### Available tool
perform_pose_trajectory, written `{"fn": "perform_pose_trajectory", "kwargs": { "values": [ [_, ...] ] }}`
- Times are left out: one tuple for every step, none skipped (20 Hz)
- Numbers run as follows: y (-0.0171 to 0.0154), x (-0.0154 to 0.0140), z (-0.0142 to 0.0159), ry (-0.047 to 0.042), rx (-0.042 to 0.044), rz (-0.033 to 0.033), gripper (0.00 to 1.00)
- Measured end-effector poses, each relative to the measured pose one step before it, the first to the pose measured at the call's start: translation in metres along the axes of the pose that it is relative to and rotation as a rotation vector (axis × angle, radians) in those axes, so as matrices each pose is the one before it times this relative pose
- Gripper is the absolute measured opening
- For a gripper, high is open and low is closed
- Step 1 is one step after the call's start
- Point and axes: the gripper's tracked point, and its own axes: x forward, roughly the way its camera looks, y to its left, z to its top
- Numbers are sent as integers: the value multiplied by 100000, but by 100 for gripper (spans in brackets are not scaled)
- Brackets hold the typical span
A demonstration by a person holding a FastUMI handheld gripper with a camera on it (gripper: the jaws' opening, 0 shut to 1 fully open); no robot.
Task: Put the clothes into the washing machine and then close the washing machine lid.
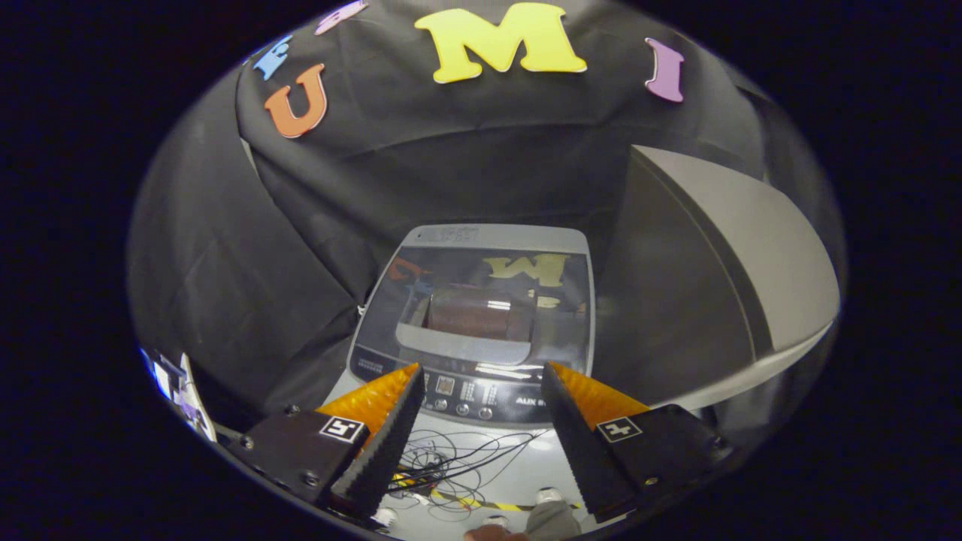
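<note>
Two fingers of the gripper (481, 383) stood spread apart, pinching nothing, at lower centre. The washing machine (473, 330) sat just beyond them mid-frame, its lid (481, 300) down.

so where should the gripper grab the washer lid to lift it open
Take the lid by its pale front lip, just behind the control panel, coming from the front. It lies flat and shut, hinged at the back, so that edge lifts. The gripper is open, holding nothing.
</note>
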Motion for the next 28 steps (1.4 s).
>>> {"fn": "perform_pose_trajectory", "kwargs": {
  "values": [
    [31, 142, 305, -2351, 1061, 412, 98],
    [185, 179, -527, -2416, 1561, 46, 97],
    [113, 40, 30, -1518, 981, -114, 97],
    [-57, -87, 110, -1797, 1042, -518, 97],
    [102, -65, 290, -1845, 232, -131, 97],
    [-363, -173, 27, -2098, -348, -1082, 97],
    [-234, 94, 229, -2606, -723, -1067, 97],
    [-196, 166, 102, -2708, -163, -1307, 97],
    [-31, 248, 360, -2278, 263, -569, 97],
    [-28, 88, 167, -2355, 537, -433, 97],
    [-86, 93, 125, -1575, 393, -730, 97],
    [-131, -167, 149, -2875, 329, -648, 97],
    [-84, 277, 354, -2588, 314, -545, 97],
    [-57, 391, 222, -2123, -51, -830, 97],
    [-69, 387, 274, -1113, 22, -506, 97],
    [42, -200, 150, -1415, 133, -393, 97],
    [67, 204, 461, -1655, 131, -559, 97],
    [-88, 243, 391, -2315, -284, -519, 97],
    [-57, 365, 496, -2129, -550, -369, 97],
    [-502, -24, 233, -2904, -579, -111, 97],
    [-281, -20, 217, -2239, -478, 96, 97],
    [-205, -55, 178, -2676, -796, 417, 97],
    [-15, 305, 345, -2029, -860, 411, 97],
    [-128, 34, 286, -1890, -989, 575, 97],
    [-139, 338, 554, -2647, -1117, 57, 97],
    [-222, 116, 318, -2186, -1213, 662, 97],
    [-148, 451, 333, -1577, -809, 70, 97],
    [-64, -415, -140, -272, 47, 708, 97]
  ]
}}
